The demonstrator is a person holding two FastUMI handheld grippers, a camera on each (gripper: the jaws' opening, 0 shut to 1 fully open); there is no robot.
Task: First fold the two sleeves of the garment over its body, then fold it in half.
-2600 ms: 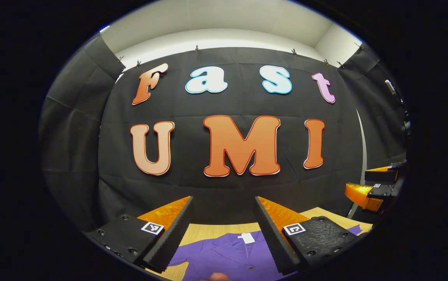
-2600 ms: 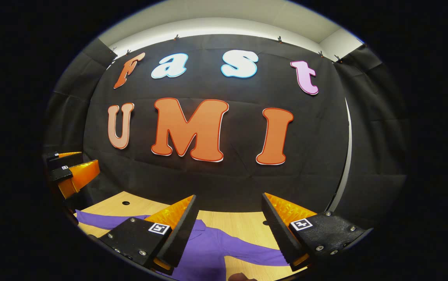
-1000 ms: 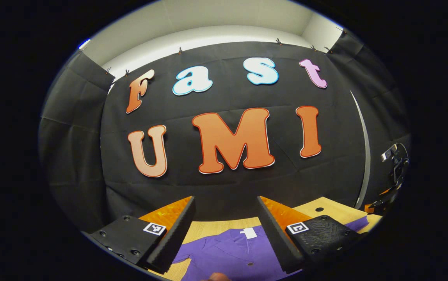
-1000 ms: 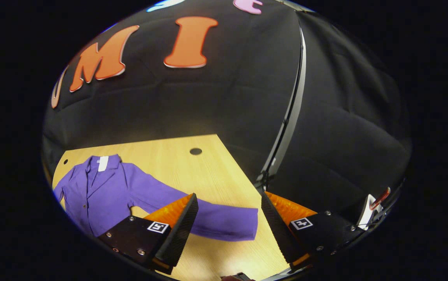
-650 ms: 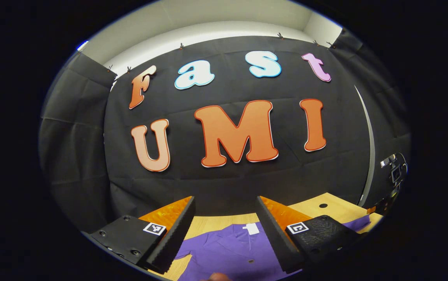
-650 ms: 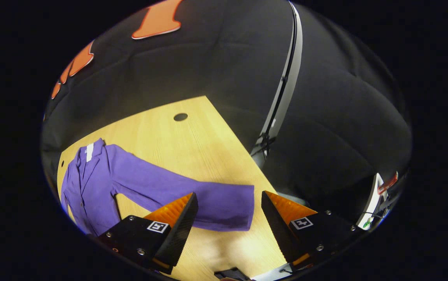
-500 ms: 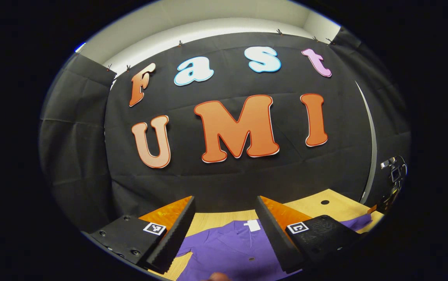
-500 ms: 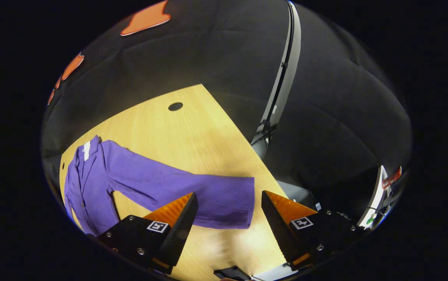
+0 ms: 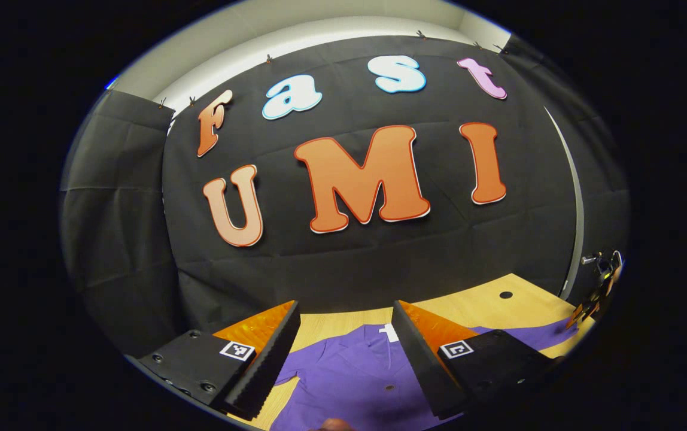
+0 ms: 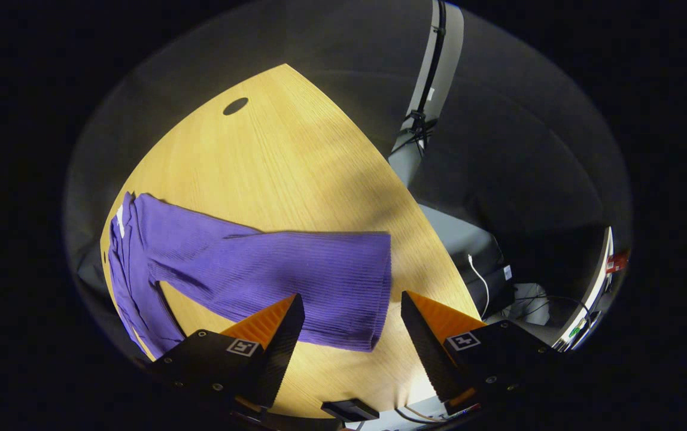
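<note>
Purple garment (image 10: 248,269) lies flat on the wooden table (image 10: 295,173), sleeves unfolded. Right gripper (image 10: 349,335), jaws apart, has tilted down over the sleeve cuff (image 10: 367,293). Left gripper (image 9: 343,353) hovers, jaws apart, above the collar (image 9: 379,341). Sleeve grasp is imminent.

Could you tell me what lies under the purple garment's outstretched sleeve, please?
The sleeve lies flat on the wooden table, whose bare top shows all around it. Whatever sits directly beneath the fabric is covered, though no bump shows. The right hand-held gripper hovers open by the cuff.
</note>
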